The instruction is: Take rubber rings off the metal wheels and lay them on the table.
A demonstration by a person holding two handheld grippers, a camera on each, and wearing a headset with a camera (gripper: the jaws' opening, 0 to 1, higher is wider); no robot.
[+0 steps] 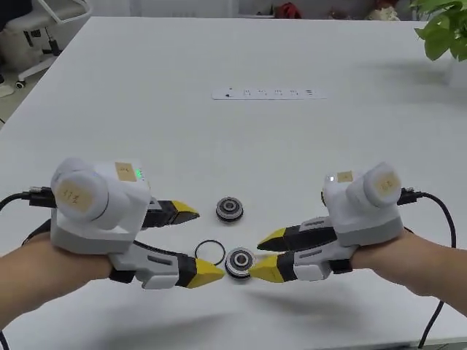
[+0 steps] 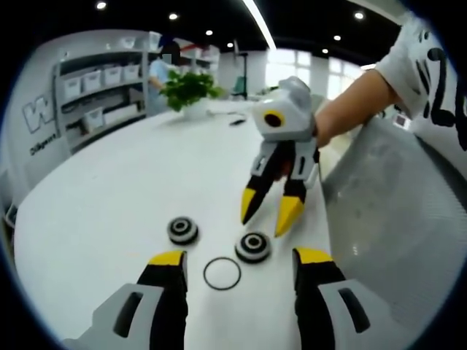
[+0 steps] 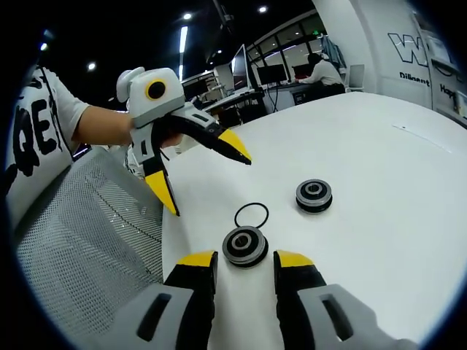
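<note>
Two small metal wheels lie on the white table [image 1: 146, 109]. The far wheel [image 1: 230, 208] [image 2: 183, 230] [image 3: 314, 195] has a dark band round its rim. The near wheel [image 1: 239, 260] [image 2: 253, 246] [image 3: 245, 246] sits just ahead of my right gripper [image 1: 257, 255] [image 3: 244, 259], which is open with the wheel at its fingertips. A loose black rubber ring [image 1: 210, 252] [image 2: 222, 273] [image 3: 251, 214] lies flat beside the near wheel. My left gripper [image 1: 195, 242] [image 2: 241, 257] is open wide and empty, with the ring between its jaws.
A white power strip [image 1: 268, 93] lies across the table further back. A potted plant [image 1: 444, 29] stands at the far right corner, and an office chair [image 1: 44, 22] beyond the far left. The table's front edge runs close under both hands.
</note>
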